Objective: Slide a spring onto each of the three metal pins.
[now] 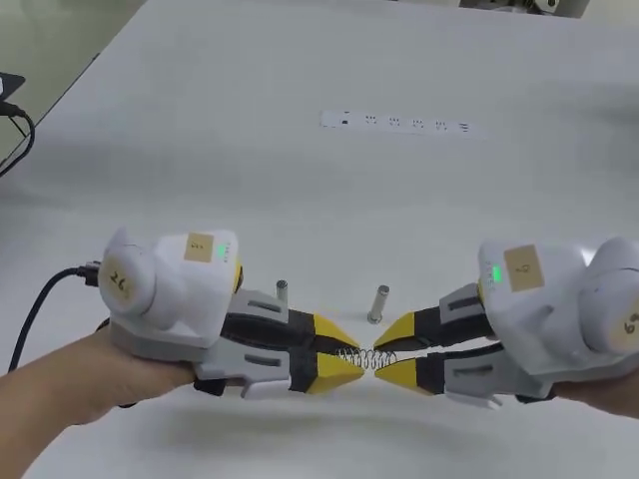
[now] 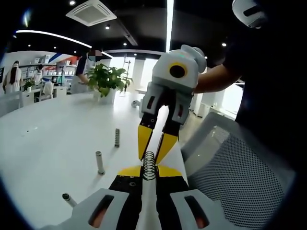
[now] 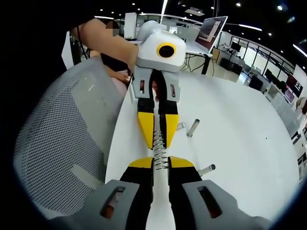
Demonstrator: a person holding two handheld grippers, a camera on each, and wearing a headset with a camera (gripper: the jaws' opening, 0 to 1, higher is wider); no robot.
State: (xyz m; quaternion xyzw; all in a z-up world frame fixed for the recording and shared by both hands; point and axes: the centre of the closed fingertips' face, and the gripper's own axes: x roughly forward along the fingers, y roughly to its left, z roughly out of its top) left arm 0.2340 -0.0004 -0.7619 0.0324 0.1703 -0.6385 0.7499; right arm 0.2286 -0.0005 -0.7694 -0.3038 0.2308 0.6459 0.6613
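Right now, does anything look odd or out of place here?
Yes: one spring is pinched at both ends, by the left claw and the right claw, hanging level above the table instead of on a pin.

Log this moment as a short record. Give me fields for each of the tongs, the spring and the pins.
left tongs: shut on one end of the spring
right tongs: shut on its other end
spring: held between both tongs, on no pin yet
pins: three on the white table: near pin, middle pin, far pin
far pin: looks coiled, maybe a spring already on it; too small to tell
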